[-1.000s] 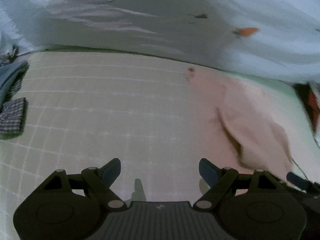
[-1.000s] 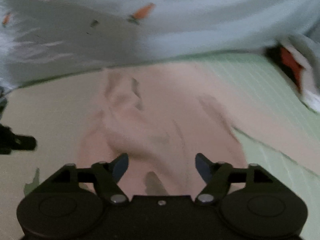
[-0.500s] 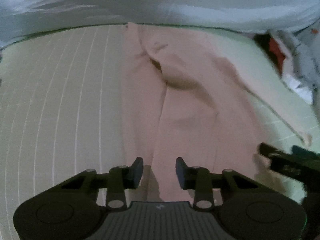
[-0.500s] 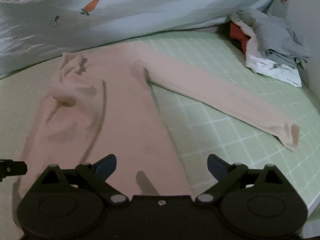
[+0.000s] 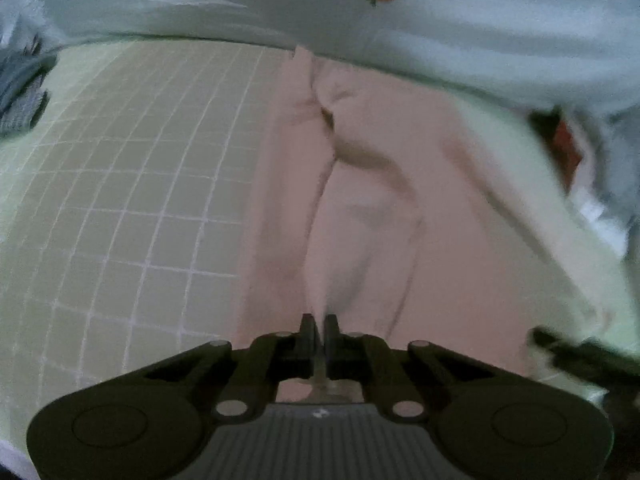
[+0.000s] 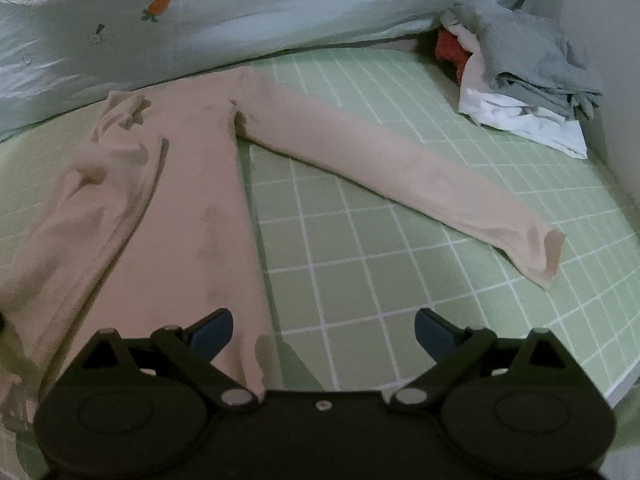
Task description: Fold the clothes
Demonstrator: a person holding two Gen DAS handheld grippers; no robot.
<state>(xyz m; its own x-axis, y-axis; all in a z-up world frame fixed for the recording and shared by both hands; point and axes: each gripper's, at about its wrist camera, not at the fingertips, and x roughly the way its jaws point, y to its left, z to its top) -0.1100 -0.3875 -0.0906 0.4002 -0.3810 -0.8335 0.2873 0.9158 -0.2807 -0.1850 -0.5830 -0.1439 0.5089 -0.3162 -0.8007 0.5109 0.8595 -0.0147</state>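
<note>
Pink fabric was pinched between the 2 closed jaws of the left gripper (image 5: 319,326), low in the centre of the left wrist view; a ridge of cloth rose out of the nip and ran up the frame. That fabric belonged to a pink long-sleeved garment (image 6: 172,208) spread on a green checked sheet (image 6: 360,264), its body filling the left half of the right wrist view, its hem nearest the camera. 1 sleeve (image 6: 400,168) stretched out from the upper centre toward the right edge, the cuff lying flat on the grid.

Over on the other side, the right gripper (image 6: 324,330) stood with its jaws spread wide and nothing held; the garment's right hem corner lay just by the left finger, bare sheet under the rest of the gap.

Beyond the garment, a pale quilt with carrot prints (image 6: 240,8) banked across the top of the frame, and a heap of grey, white and red clothes (image 6: 528,80) sat in the upper right corner.

To my eye the risk was lopsidedness: with only 1 corner gripped, any lift would drag the hem askew and bunch the body further. The right jaws could also close on the sheet along with the hem, hauling the bedding up with it. The loose sleeve might trail and wreck the fold.
</note>
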